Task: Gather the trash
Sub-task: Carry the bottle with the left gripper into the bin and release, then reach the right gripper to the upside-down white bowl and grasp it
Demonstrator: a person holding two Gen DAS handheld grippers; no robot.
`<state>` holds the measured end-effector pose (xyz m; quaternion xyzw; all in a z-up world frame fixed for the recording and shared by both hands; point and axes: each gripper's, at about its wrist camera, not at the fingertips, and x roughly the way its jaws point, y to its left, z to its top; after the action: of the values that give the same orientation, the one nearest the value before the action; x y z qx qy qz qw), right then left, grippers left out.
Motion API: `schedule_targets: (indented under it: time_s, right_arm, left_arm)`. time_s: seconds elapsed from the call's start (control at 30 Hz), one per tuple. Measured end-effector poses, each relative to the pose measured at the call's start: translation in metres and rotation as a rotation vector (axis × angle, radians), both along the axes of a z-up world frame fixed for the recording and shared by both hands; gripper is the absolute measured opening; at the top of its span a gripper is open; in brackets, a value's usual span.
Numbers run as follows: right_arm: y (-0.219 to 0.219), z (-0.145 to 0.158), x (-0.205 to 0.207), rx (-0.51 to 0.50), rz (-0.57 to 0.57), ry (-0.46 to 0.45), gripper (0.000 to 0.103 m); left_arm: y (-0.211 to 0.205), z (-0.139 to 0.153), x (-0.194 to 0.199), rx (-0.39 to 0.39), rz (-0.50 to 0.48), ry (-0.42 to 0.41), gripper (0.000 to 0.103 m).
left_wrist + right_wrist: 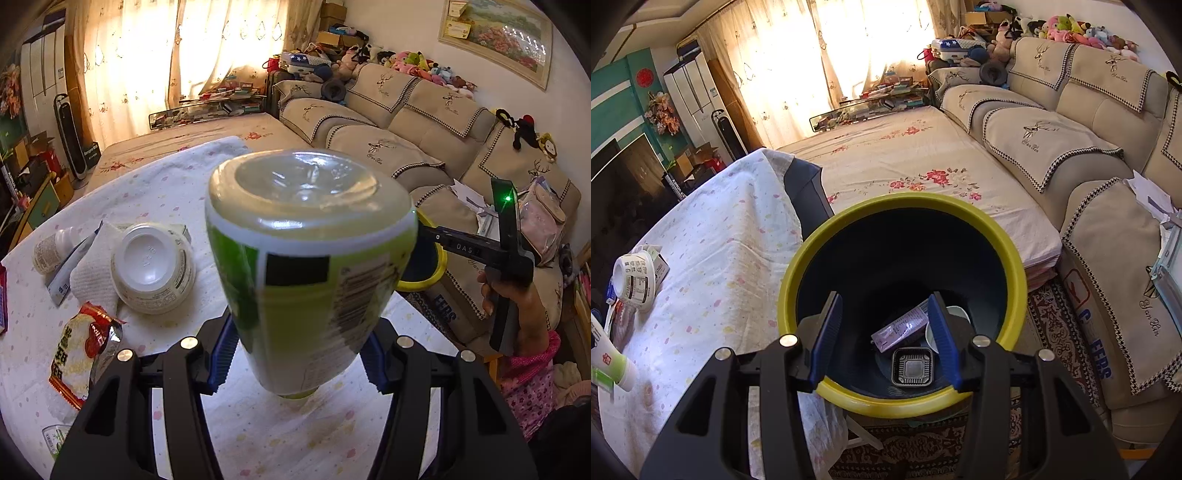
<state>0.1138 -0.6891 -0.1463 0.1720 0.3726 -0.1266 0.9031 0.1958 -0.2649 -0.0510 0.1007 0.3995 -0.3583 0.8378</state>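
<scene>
Left gripper fingers clamped on the green-labelled bottle above the tabletop, right gripper gripping the yellow-rimmed bin; we judge mid-transfer, next swing bottle over bin and release

Left wrist view: looked forward and down along the left gripper, very near a green-labelled clear plastic bottle filling the centre, above the white speckled tablecloth.
Right wrist view: looked forward and down along the right gripper, close over the yellow-rimmed dark round bin, seeing inside it.
Facing: both faced the bright curtained window across the room.
Shared by the 2 views: tablecloth, overturned white paper bowl, bin, beige sofa, window.
</scene>
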Motion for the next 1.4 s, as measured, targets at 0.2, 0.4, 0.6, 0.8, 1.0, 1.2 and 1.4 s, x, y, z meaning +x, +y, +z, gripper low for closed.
schedule_targets:
  time_s: [0.2, 0.4, 0.6, 0.8, 1.0, 1.2, 1.4]
  right_arm:
    - [-0.017, 0.007, -0.017, -0.013, -0.052, -0.023, 0.047]
    - [-0.045, 0.007, -0.042, -0.012, -0.130, -0.024, 0.047]
    - [-0.069, -0.003, -0.058, -0.002, -0.186, 0.004, 0.047]
    - [-0.080, -0.008, -0.067, 0.002, -0.210, 0.020, 0.047]
    - [-0.081, -0.009, -0.069, 0.002, -0.214, 0.031, 0.048]
    - [-0.073, -0.005, -0.064, -0.004, -0.196, 0.028, 0.050]
    - [-0.054, -0.003, -0.051, -0.008, -0.140, 0.026, 0.050]
  left_arm:
    - [-0.046, 0.013, 0.006, -0.006, -0.089, -0.007, 0.057]
    - [-0.121, 0.017, 0.020, -0.005, -0.197, -0.007, 0.057]
    - [-0.210, 0.005, 0.038, 0.021, -0.279, -0.009, 0.057]
    - [-0.284, -0.046, 0.051, 0.101, -0.315, 0.050, 0.057]
    - [-0.312, -0.091, 0.056, 0.152, -0.310, 0.111, 0.057]
    - [-0.301, -0.093, 0.052, 0.136, -0.298, 0.102, 0.068]
    - [-0.237, -0.055, 0.029, 0.054, -0.273, 0.062, 0.075]
